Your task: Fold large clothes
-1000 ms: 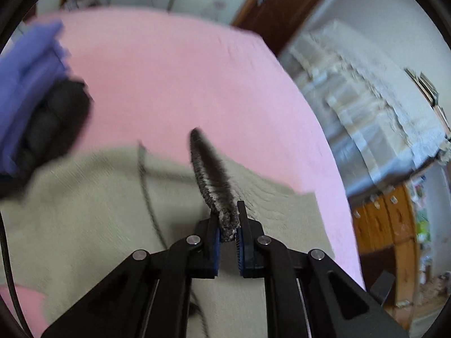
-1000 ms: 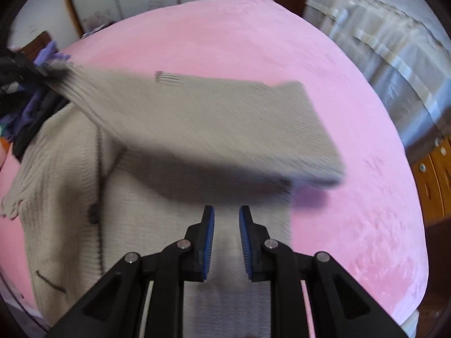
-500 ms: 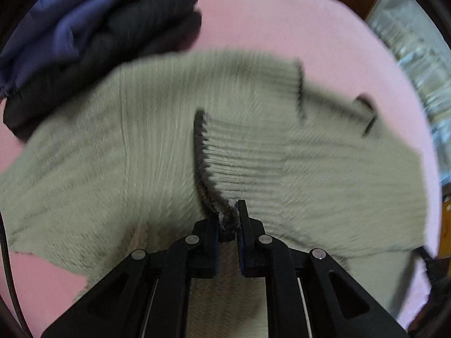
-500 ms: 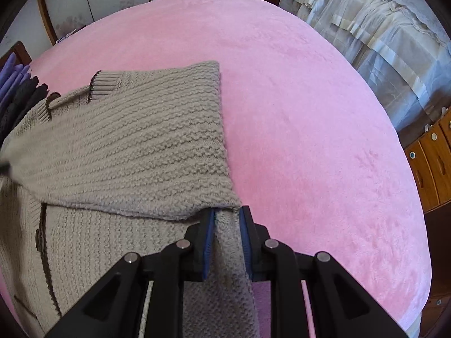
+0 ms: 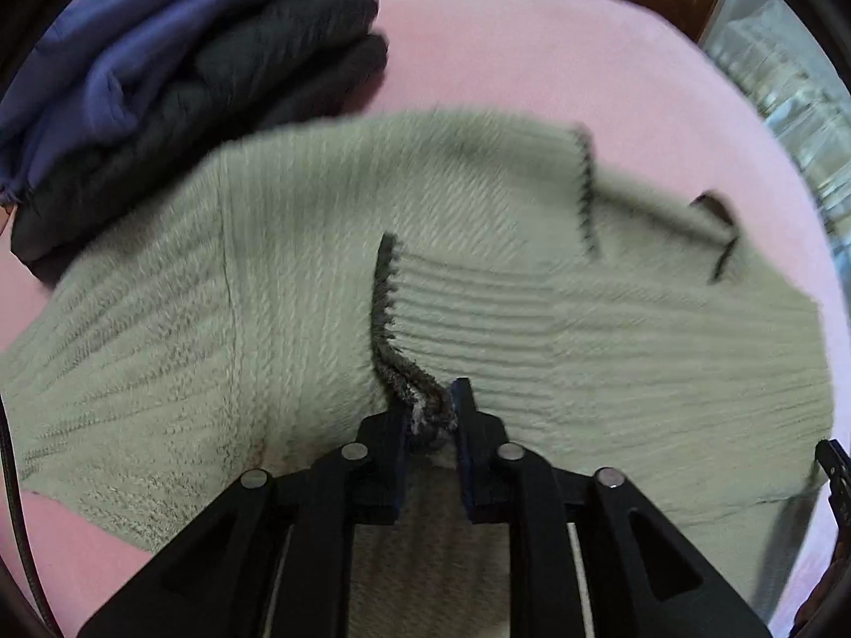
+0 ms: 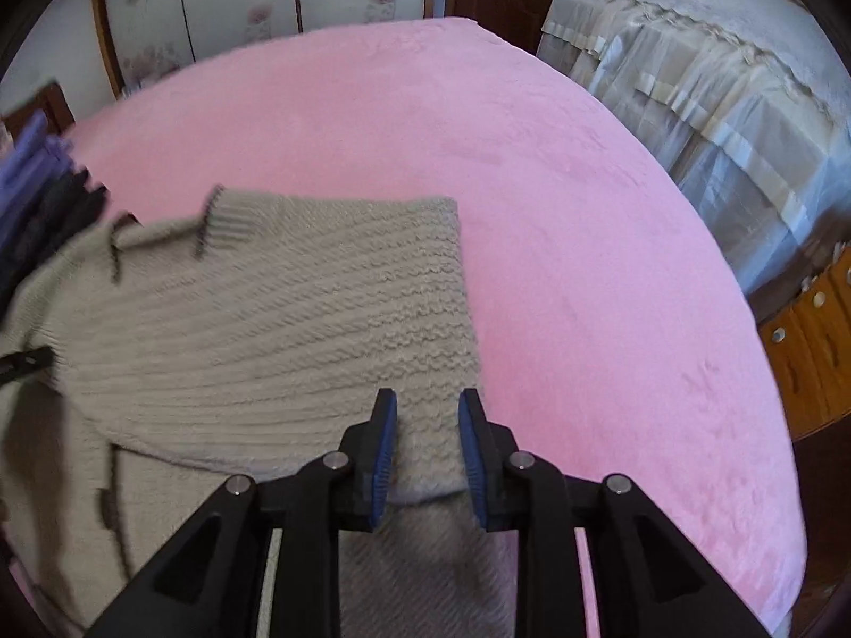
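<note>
A beige knit cardigan (image 5: 298,287) with dark trim lies on the pink bed (image 5: 532,53), one part folded over its body. My left gripper (image 5: 431,414) is shut on the dark ribbed edge of the cardigan, low over the garment. In the right wrist view the cardigan (image 6: 298,319) lies spread with its folded panel on top. My right gripper (image 6: 428,425) is open, its blue pads either side of the folded panel's near edge, not clamping it.
A stack of folded clothes, purple (image 5: 133,42) over black (image 5: 223,85), sits at the cardigan's far left. The pink bed (image 6: 585,266) stretches to the right. A covered bed (image 6: 718,80) and wooden drawers (image 6: 814,329) stand beyond its right edge.
My left gripper has carried the dark-trimmed edge across and down onto the cardigan. My right gripper, shut on the fold half a second ago, has opened and let it go.
</note>
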Demonstrator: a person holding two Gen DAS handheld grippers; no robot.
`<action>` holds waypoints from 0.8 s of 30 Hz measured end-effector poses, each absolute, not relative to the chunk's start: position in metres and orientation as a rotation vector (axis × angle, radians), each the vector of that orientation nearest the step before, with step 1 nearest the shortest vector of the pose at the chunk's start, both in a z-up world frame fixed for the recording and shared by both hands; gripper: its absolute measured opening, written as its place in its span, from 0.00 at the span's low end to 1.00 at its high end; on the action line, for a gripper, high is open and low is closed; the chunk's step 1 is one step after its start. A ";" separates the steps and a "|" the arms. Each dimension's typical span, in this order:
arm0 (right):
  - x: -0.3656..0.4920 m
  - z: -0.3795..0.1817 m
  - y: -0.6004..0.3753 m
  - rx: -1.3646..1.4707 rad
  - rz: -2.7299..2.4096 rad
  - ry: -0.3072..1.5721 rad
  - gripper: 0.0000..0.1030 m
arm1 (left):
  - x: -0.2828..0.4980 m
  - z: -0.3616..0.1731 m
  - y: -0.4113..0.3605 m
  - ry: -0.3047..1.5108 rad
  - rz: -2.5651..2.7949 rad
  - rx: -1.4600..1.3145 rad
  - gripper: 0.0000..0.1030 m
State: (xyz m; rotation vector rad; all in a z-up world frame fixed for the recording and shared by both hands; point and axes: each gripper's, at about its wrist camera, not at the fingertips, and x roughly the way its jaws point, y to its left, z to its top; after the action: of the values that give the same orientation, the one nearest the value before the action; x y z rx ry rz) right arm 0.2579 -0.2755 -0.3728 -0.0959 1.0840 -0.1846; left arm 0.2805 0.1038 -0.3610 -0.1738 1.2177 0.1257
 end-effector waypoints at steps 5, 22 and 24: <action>0.263 -0.375 -0.275 -0.115 -0.200 1.139 0.23 | 0.285 -0.347 0.097 1.241 0.120 -0.145 0.29; 0.212 -0.256 -0.218 0.017 -0.065 1.086 0.25 | 0.226 -0.197 0.074 1.138 -0.002 -0.164 0.80; 0.205 -0.241 -0.209 0.042 -0.059 1.076 0.25 | 0.217 -0.184 0.079 1.121 -0.010 -0.205 0.81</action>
State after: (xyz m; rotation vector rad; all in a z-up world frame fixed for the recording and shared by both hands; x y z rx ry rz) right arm 0.2053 -0.2094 -0.2411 0.0423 1.0763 -0.0585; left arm 0.2175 0.0790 -0.1840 -0.2051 1.1207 -0.0101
